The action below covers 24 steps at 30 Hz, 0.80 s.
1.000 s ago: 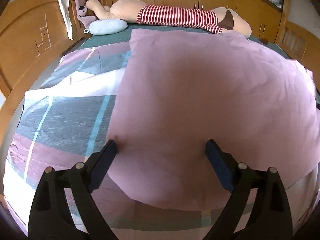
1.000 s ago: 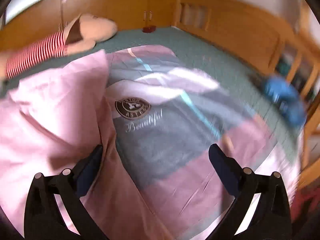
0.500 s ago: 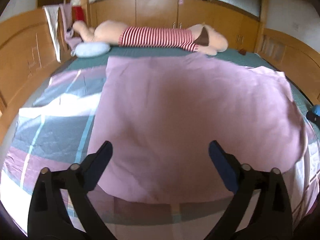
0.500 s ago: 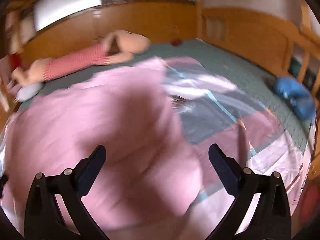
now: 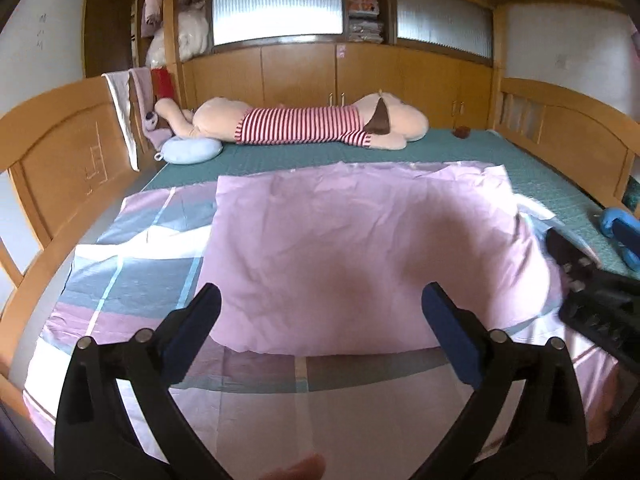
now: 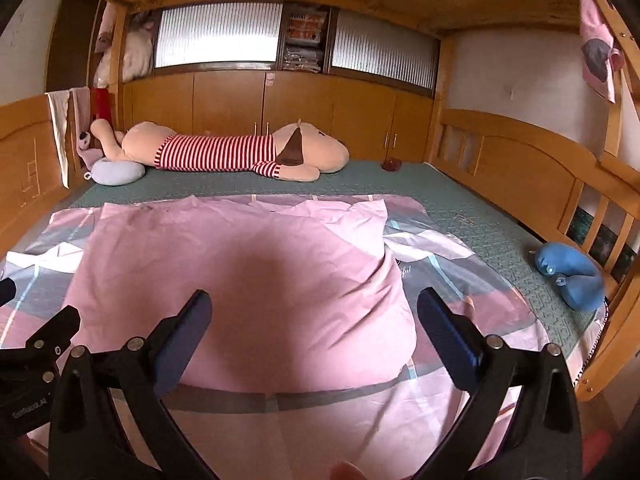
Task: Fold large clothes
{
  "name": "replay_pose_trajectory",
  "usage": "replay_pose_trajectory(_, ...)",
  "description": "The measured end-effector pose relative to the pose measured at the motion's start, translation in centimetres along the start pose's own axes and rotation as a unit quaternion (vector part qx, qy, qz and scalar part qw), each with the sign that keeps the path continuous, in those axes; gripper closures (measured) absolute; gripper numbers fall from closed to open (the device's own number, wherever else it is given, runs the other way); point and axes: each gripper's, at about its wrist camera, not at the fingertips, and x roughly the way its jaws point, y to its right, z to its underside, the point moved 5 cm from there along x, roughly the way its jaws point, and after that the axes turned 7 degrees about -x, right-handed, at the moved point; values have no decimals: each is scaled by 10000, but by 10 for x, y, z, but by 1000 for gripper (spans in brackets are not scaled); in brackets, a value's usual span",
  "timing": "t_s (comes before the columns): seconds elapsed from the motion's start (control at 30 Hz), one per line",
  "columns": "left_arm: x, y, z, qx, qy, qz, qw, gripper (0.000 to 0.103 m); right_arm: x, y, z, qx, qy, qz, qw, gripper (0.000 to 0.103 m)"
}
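both claws (image 5: 320, 336) (image 6: 314, 332) gape empty | right view only: logo on sheet (image 6: 406, 270)

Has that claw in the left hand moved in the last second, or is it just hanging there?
Yes. The left claw has pulled back and up from the pink sheet: the striped plush dog now sits lower and smaller in its view. Its jaws have just been opening, nothing between them.

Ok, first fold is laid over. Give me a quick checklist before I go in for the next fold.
1. Left gripper free of cloth, jaws just opened wide: ok.
2. Right gripper open, nothing held: ok.
3. Pink folded layer lying flat: not ok, it billows near its right side.
4. Far edges aligned: not ok, rumpled at the far right corner.
5. Blue pillow clear of the quilt cover: ok.
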Motion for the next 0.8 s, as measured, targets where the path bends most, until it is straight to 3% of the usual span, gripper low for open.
replay_pose_trajectory(0.37, -39, 2, -8, -39, 293, -21, 9996, 2, -39, -8, -7, -114, 328, 141, 9993, 1)
replay_pose_trajectory(0.8, -43, 0, -5, -11, 303, 15, 9995, 2, -35, -11, -4, -207, 279, 193, 9992, 1)
